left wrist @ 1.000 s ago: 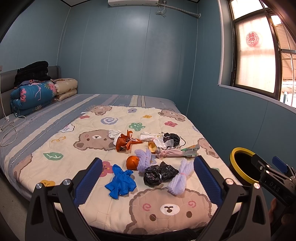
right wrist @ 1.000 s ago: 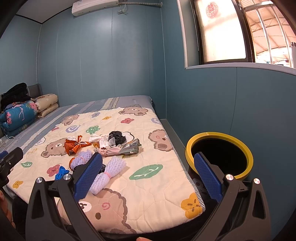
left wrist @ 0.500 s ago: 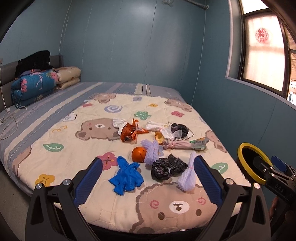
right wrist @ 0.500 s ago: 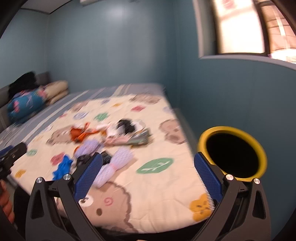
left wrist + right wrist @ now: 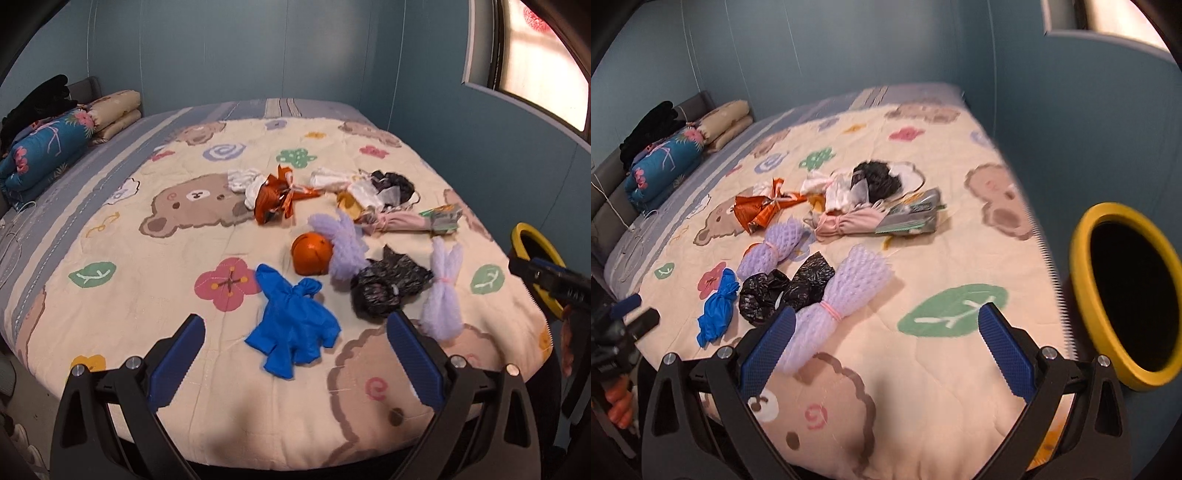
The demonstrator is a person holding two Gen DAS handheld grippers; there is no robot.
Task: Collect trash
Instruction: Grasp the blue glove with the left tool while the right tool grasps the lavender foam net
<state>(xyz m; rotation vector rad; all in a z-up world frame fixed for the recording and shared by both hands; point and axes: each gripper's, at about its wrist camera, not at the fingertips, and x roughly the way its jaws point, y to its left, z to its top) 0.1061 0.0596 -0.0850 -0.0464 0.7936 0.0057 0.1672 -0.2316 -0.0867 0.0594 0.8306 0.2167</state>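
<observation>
My left gripper [image 5: 295,363] spread wide, empty, above near edge of bear quilt [image 5: 147,236]. Blue glove [image 5: 293,325] lies between its fingers, just beyond tips. Orange ball [image 5: 311,253], black bag [image 5: 388,290], purple foam net [image 5: 443,291] farther right. My right gripper [image 5: 886,349] also spread, empty; net's near end beside its left finger. Yellow-rimmed bin [image 5: 1123,291] right of bed.

Trash pile [image 5: 343,236] lies on the bed [image 5: 147,258]; bin [image 5: 1126,291] stands right.
</observation>
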